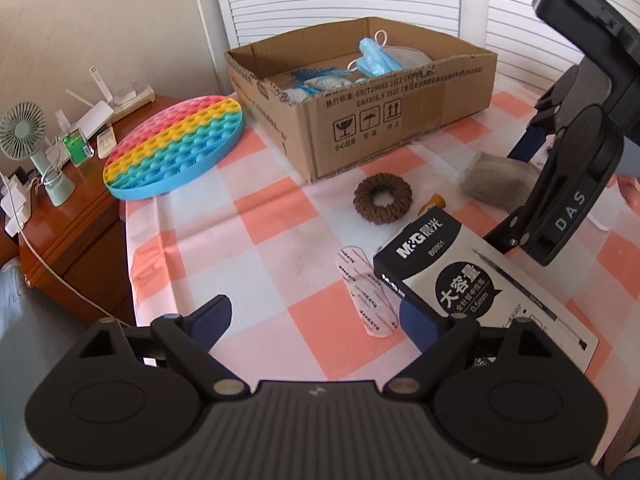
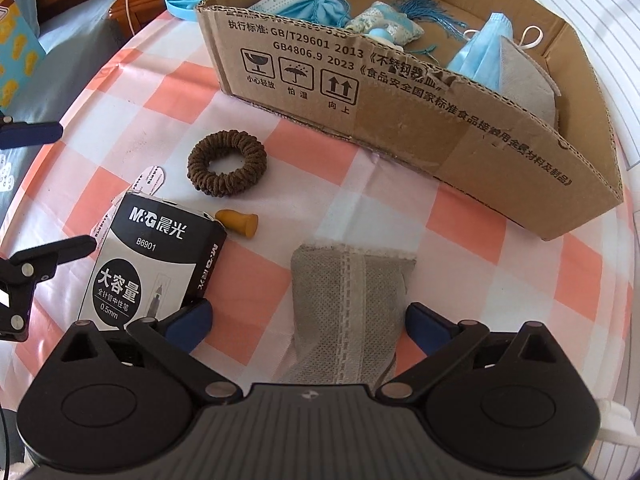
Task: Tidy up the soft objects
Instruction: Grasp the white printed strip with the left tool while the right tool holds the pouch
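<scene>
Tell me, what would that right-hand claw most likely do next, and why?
Probably close on the grey fabric pouch. The right gripper is open, with the pouch lying between its fingers on the checked tablecloth. Soft things such as blue face masks already sit in the cardboard box, so the pouch likely goes there.

On the table [image 1: 280, 264], covered in pink-and-white check, were counted:
- one open brown corrugated cardboard box [image 2: 460, 152];
- one round rainbow-coloured silicone bubble mat [image 1: 174, 148];
- one brown knitted ring-shaped hair scrunchie [image 2: 227, 169];
- one grey woven fabric pouch [image 2: 344, 312];
- one black-and-white card pen-refill box [image 2: 152, 264];
- one small mustard-yellow cone-shaped plug [image 2: 239, 223];
- one pink printed oblong strip [image 1: 366, 292].

Inside the cardboard box: at least two pale blue pleated face masks [image 2: 486, 50] and one blue tassel [image 2: 428, 10].
</scene>
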`<control>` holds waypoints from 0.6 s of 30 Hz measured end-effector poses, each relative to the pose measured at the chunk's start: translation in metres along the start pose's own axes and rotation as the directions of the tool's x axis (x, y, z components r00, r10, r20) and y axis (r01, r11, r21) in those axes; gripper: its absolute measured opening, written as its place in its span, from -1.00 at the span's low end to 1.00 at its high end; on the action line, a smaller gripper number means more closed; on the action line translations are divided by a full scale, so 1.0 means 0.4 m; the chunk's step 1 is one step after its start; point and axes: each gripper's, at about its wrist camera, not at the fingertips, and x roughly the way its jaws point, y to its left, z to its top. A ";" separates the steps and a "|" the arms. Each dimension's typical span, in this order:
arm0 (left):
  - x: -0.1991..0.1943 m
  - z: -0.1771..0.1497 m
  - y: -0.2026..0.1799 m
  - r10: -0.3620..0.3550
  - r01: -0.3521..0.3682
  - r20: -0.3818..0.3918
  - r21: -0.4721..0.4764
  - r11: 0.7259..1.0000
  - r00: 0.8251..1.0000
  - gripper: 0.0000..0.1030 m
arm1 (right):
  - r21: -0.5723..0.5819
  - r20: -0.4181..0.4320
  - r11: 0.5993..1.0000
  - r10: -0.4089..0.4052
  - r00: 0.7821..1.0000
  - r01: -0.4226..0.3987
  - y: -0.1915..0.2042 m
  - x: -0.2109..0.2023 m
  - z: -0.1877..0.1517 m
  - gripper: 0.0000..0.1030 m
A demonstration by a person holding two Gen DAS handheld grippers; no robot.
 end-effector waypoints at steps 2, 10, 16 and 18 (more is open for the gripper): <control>0.006 -0.003 0.001 -0.006 0.006 -0.008 -0.009 1.000 1.000 0.71 | 0.001 0.000 1.000 -0.001 1.000 0.001 0.001 -0.006 0.006 1.00; 0.018 -0.014 -0.003 -0.006 0.005 -0.023 -0.019 1.000 1.000 0.70 | -0.029 0.001 0.999 -0.017 1.000 0.017 0.004 -0.029 0.042 0.38; 0.023 -0.013 -0.004 -0.031 0.030 -0.018 -0.043 0.999 0.999 0.41 | -0.026 -0.007 1.000 -0.009 1.000 0.009 -0.002 -0.042 0.064 -0.07; 0.023 -0.010 -0.009 -0.038 0.038 -0.012 -0.047 0.998 0.999 0.28 | -0.027 0.002 1.000 -0.007 1.000 0.007 -0.006 -0.047 0.063 -0.11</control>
